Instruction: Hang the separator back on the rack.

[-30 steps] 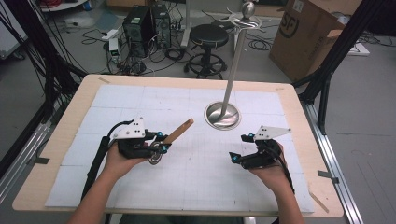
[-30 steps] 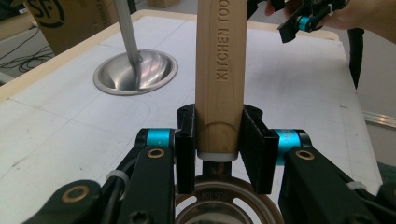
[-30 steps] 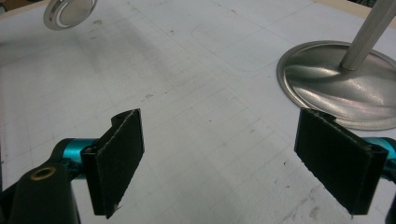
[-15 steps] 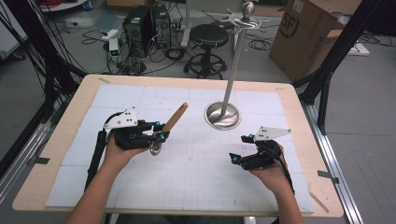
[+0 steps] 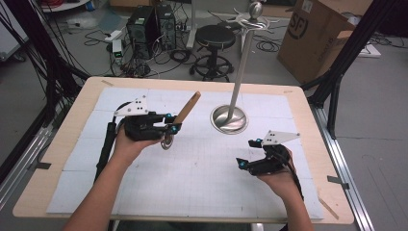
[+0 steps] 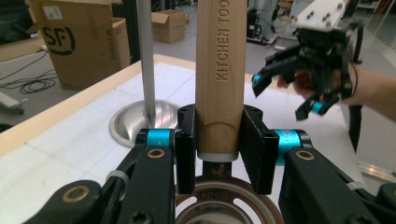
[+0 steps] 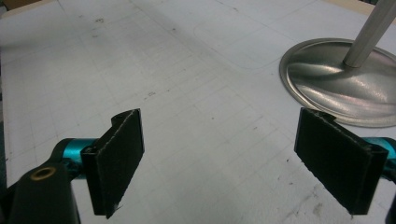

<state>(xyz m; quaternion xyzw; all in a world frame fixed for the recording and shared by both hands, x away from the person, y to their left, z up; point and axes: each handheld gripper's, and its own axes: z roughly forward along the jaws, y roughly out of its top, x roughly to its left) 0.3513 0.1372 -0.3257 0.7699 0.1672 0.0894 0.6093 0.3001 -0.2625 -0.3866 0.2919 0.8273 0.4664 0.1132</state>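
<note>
The left tool (image 5: pixel 169 129) is clamped on the wooden handle (image 6: pixel 220 74) of a kitchen utensil, held above the desk (image 5: pixel 62 144) at its left side, handle tilting up to the far right. The right tool (image 7: pixel 219 158) gapes wide and empty near the metal stand (image 5: pixel 230 119).

Smooth wooden handle (image 6: pixel 220 70), shiny metal stand base (image 5: pixel 229 119), matt mat (image 5: pixel 202 178)

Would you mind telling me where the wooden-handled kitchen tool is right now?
The wooden-handled kitchen tool is clamped in the left gripper, left of centre in the high view, its handle angled toward the metal stand.
</note>
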